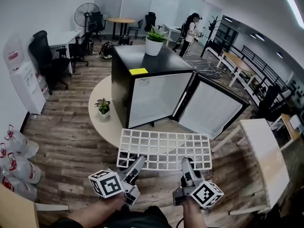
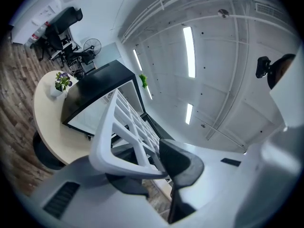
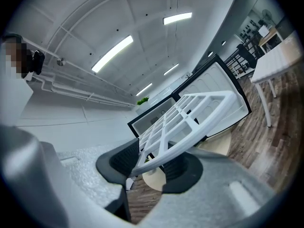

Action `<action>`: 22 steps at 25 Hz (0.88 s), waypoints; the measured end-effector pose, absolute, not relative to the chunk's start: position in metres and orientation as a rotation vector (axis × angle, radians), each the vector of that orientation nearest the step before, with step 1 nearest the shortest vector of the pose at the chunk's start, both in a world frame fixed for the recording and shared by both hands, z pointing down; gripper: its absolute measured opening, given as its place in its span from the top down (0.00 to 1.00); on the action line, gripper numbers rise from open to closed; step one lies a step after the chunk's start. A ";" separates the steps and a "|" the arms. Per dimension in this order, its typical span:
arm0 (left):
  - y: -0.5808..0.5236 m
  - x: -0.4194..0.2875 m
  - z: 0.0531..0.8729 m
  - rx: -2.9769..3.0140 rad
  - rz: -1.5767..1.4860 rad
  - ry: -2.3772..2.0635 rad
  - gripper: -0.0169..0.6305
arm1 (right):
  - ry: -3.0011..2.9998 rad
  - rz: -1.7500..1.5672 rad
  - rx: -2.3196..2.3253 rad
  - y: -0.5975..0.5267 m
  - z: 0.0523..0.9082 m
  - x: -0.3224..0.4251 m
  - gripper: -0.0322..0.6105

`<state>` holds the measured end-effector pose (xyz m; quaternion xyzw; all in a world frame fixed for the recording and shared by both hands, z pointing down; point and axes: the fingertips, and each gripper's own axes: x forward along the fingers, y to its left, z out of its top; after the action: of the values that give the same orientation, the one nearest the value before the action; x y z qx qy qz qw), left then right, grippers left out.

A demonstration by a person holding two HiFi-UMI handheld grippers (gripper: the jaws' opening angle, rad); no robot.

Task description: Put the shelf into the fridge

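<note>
Both clamped on shelf (image 1: 164,148) near edge: L gripper (image 1: 137,161), R gripper (image 1: 186,163); fridge (image 1: 142,75) ahead, door (image 1: 211,108) prob. fully open.

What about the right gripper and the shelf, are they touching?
Touching. In the right gripper view, the right gripper clamps the white shelf between both pads.

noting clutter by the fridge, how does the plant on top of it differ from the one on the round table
The fridge plant is clearly bigger than the table plant. The fridge plant stands high on the black top of the fridge; the table plant sits low on the round table, beside the fridge. Both are green, upright, in white pots.
</note>
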<state>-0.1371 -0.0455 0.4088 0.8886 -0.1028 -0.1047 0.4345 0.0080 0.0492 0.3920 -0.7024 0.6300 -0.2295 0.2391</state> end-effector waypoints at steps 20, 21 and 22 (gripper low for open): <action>-0.137 -0.045 0.406 2.209 -0.292 -0.494 0.84 | 1.889 -0.732 -1.733 -0.071 0.403 0.117 0.73; -0.140 -0.040 0.408 2.204 -0.293 -0.506 0.84 | 1.896 -0.743 -1.725 -0.077 0.405 0.123 0.73; -0.144 -0.034 0.410 2.200 -0.292 -0.520 0.84 | 1.901 -0.757 -1.717 -0.082 0.407 0.129 0.73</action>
<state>-0.0345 -0.1443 0.4101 0.8768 -0.2071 -0.1165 0.4180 0.1287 -0.0822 0.4068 -0.6251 0.6921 -0.2755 0.2331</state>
